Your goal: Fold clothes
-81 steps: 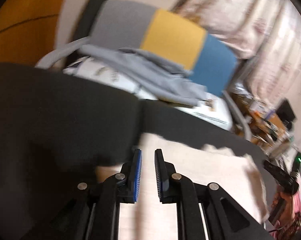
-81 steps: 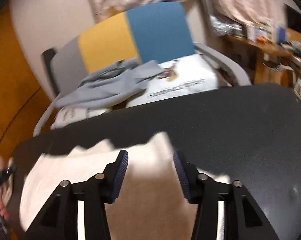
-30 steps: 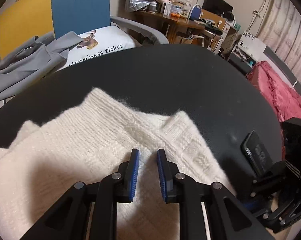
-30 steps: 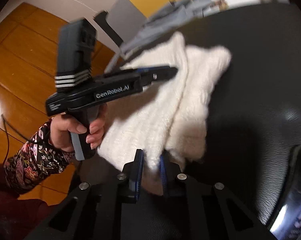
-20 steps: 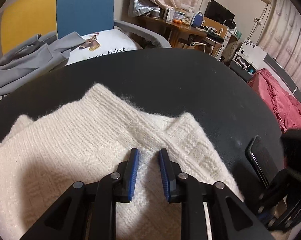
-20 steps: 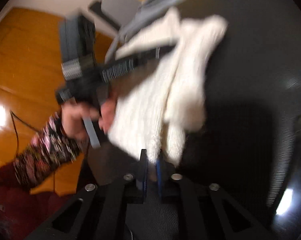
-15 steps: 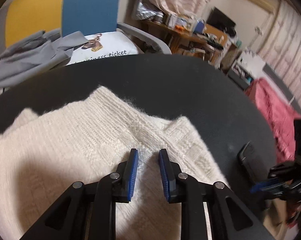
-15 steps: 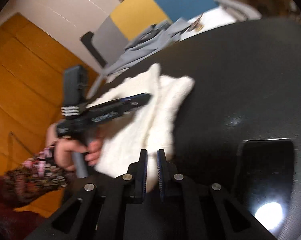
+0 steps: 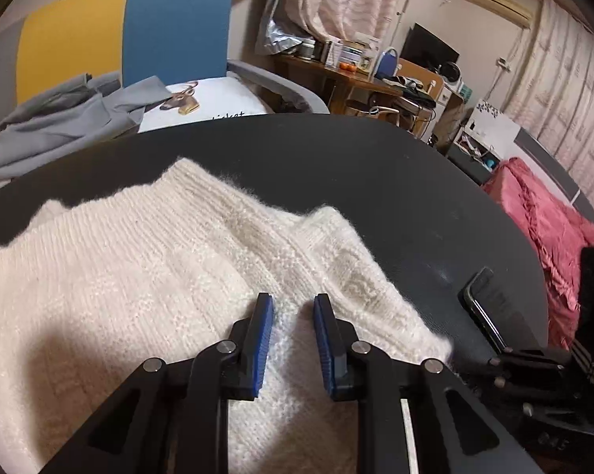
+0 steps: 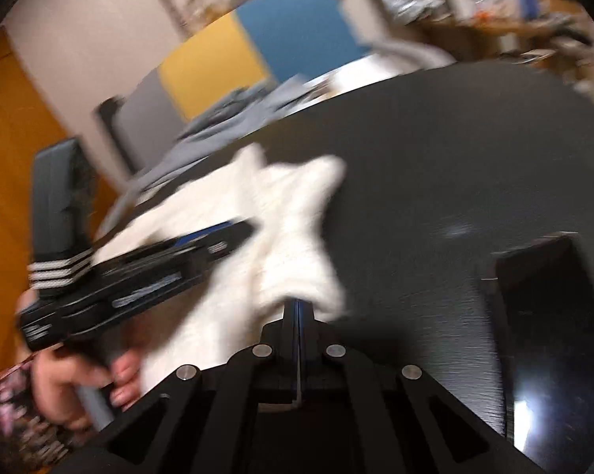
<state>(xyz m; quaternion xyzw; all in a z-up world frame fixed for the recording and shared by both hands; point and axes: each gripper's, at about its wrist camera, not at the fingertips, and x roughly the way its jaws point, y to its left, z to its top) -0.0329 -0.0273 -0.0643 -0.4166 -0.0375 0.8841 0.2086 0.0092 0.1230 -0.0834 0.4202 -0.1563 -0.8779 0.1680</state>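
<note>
A folded cream knit sweater (image 9: 147,276) lies on the round black table (image 9: 376,181); it also shows in the right wrist view (image 10: 289,237), blurred. My left gripper (image 9: 293,308) hovers just over the sweater's near right part, its jaws a little apart and holding nothing. In the right wrist view the left gripper (image 10: 234,235) reaches over the sweater from the left. My right gripper (image 10: 298,306) is at the sweater's near corner with its jaws pressed together; no cloth shows between them. Its body shows at the lower right of the left wrist view (image 9: 549,379).
A black phone (image 9: 484,308) lies on the table right of the sweater, also in the right wrist view (image 10: 542,335). A chair with a yellow and blue back (image 9: 123,35) holds grey clothes (image 9: 52,122) and a white printed cushion (image 9: 206,102). A pink blanket (image 9: 549,229) lies at the right.
My right gripper let go of the sweater's corner, swung round to the near edge and closed fully. The sweater settled flat. My left gripper stayed over it, jaws slightly apart.
</note>
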